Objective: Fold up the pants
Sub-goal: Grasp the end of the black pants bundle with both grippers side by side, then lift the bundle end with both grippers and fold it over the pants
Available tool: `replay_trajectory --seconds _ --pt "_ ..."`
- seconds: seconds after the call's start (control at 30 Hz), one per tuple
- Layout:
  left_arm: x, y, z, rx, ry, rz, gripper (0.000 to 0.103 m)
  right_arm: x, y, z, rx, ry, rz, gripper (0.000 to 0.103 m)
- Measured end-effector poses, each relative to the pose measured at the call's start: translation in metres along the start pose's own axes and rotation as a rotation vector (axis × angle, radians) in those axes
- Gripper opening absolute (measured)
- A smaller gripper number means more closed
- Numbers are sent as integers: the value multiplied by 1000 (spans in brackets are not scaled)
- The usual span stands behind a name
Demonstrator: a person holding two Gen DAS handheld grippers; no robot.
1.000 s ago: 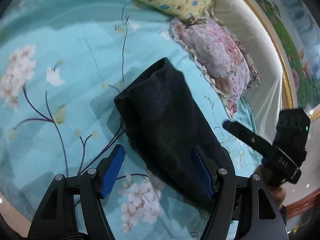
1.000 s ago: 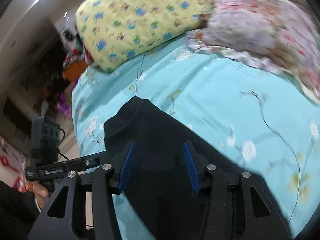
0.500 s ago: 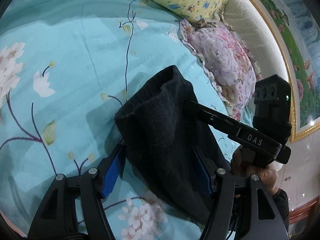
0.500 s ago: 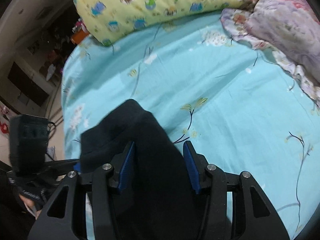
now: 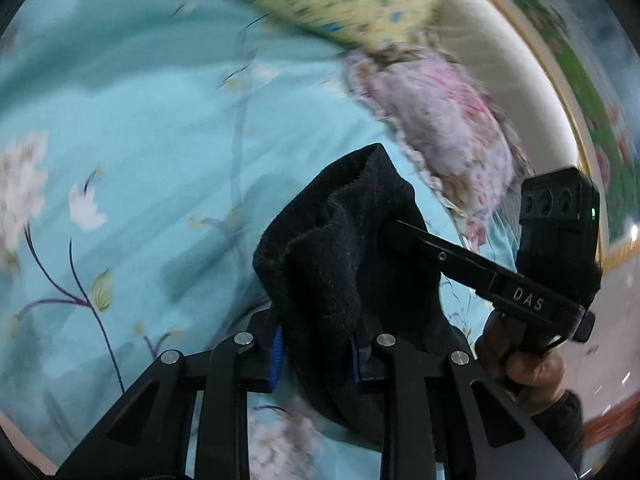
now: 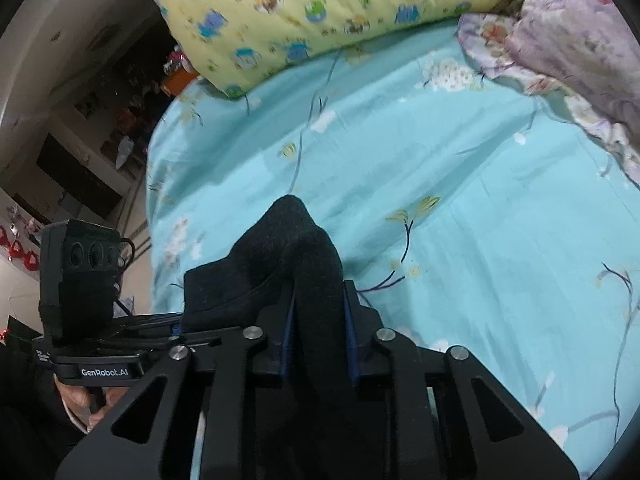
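Note:
The black folded pants (image 5: 340,264) are bunched up and lifted off the turquoise floral bed sheet (image 5: 132,152). My left gripper (image 5: 316,354) is shut on one edge of the pants. My right gripper (image 6: 318,340) is shut on the other edge; the pants (image 6: 296,248) rise in a hump between its blue pads. The right gripper also shows in the left wrist view (image 5: 492,272), reaching into the cloth from the right. The left gripper shows in the right wrist view (image 6: 100,344) at lower left.
A yellow cartoon-print pillow (image 6: 304,12) and a pink floral pillow (image 5: 448,136) lie at the head of the bed, by the padded headboard (image 5: 516,40). The bed edge and a dark room with furniture (image 6: 80,148) are to the left.
Both grippers have closed on the pants, which were lying flat on the sheet. The pants are now bunched and raised. The left view is blurred by motion.

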State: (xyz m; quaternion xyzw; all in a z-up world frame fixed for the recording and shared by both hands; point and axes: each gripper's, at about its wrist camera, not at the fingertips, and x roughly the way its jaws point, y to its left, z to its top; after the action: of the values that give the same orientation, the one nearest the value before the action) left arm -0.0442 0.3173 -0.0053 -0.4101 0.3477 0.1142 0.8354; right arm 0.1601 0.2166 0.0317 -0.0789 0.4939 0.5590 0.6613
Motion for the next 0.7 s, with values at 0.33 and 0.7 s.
replay_trajectory --seconds 0.33,0.7 --pt "-36 -90 -12 217 -67 -127 23 -104 7 -32 54 -235 28 20" --pt "-39 -190 -62 422 -2 -263 23 -202 -1 -107 123 -447 -40 19"
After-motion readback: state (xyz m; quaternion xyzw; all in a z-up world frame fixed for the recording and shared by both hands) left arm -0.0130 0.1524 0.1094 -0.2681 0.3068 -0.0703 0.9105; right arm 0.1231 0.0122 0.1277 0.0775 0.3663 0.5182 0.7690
